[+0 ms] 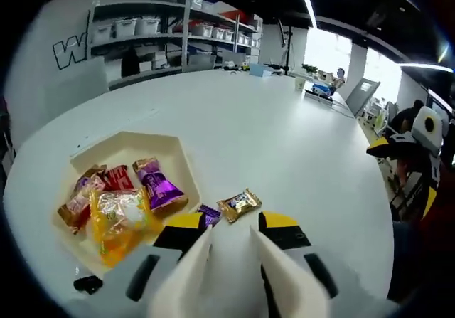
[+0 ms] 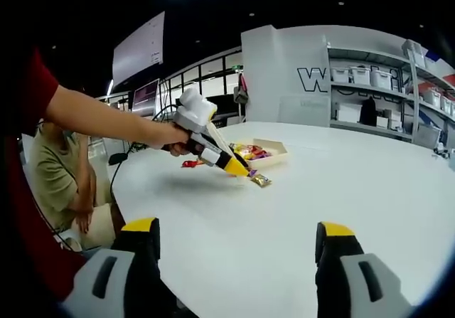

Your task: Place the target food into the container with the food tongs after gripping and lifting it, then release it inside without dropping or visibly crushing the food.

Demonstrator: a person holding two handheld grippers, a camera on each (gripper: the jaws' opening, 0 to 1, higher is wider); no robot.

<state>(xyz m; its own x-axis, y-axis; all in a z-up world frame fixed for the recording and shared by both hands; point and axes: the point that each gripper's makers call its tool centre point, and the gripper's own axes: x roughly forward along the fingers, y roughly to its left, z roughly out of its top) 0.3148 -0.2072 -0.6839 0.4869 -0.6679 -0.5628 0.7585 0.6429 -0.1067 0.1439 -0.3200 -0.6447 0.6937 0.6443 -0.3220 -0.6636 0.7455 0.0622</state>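
Gold candy (image 1: 239, 204) lies slantwise on the table (image 1: 284, 140), just beyond the slightly parted, empty left tool (image 1: 231, 236).

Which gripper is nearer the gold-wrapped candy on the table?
Left. The left gripper hovers right beside the gold-wrapped candy, outside the tray; the right gripper sits far back across the table.
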